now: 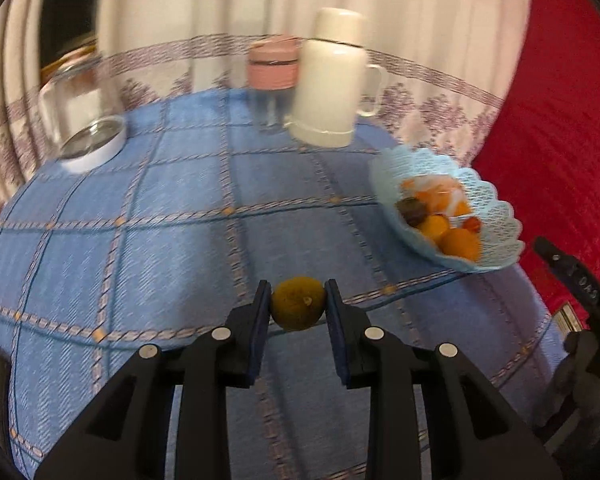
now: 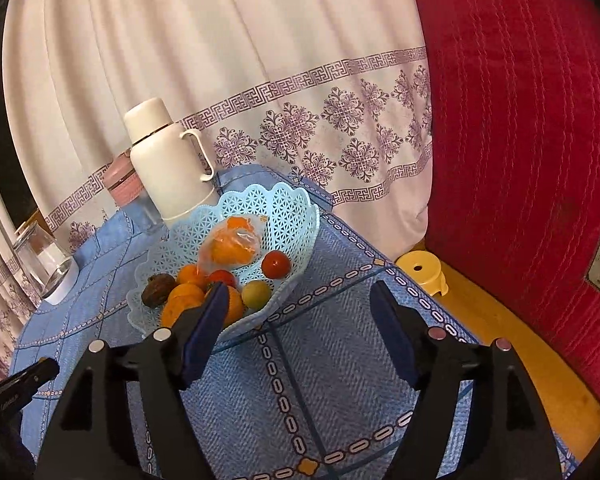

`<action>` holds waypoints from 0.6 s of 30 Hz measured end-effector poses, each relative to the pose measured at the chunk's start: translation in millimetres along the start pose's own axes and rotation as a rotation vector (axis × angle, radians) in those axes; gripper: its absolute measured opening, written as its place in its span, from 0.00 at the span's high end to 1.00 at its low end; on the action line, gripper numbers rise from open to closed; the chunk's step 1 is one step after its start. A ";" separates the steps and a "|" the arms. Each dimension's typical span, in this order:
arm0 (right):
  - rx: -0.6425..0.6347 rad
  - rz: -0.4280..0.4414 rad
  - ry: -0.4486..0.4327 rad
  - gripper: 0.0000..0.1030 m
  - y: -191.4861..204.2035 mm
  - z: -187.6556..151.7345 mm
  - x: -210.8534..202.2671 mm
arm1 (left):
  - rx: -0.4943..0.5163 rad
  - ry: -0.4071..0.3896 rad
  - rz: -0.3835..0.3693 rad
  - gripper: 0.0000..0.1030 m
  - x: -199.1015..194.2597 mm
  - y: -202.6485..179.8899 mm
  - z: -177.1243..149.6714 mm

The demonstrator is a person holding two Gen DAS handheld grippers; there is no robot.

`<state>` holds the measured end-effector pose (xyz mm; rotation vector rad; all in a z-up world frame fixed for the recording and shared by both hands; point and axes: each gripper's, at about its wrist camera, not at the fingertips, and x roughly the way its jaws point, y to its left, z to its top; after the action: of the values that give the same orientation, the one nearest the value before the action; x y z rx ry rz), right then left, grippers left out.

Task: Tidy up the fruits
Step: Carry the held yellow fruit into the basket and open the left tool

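left gripper clamped on kiwi, right gripper open by basket

left gripper (image 1: 298,300) is clenched on a brown-green kiwi (image 1: 298,303), which is held above the blue checked tablecloth (image 1: 160,248), well short of the blue lattice basket (image 2: 288,208). right gripper (image 2: 300,300) is seen released, nothing between its pads, just in front of the basket. oranges (image 2: 185,294), a red fruit (image 2: 276,264) and a green fruit (image 2: 256,295) are seen inside. a white flask (image 2: 168,168) is stood behind it.

White flask (image 2: 168,164), pink-lidded jar (image 2: 122,184), glass jar (image 2: 46,260), yellow stool (image 2: 420,276)
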<state>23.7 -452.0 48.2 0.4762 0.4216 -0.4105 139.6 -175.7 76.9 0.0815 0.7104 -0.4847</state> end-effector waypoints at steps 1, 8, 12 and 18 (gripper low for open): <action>0.004 0.002 0.000 0.27 -0.7 0.1 0.1 | 0.018 -0.005 -0.014 0.73 0.5 -9.7 4.5; 0.018 0.015 0.010 0.26 -4.9 0.3 1.0 | 0.067 -0.004 -0.122 0.73 10.8 -52.4 28.1; 0.036 0.014 0.011 0.21 -7.8 0.7 1.9 | 0.089 0.003 -0.159 0.73 19.0 -71.1 36.5; 0.069 0.009 0.015 0.19 -13.2 0.5 3.1 | 0.105 0.033 -0.227 0.73 37.9 -98.3 45.7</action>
<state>20.3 -463.9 42.5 0.5480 0.4203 -0.4144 147.5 -288.6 96.1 0.1079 0.7296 -0.7396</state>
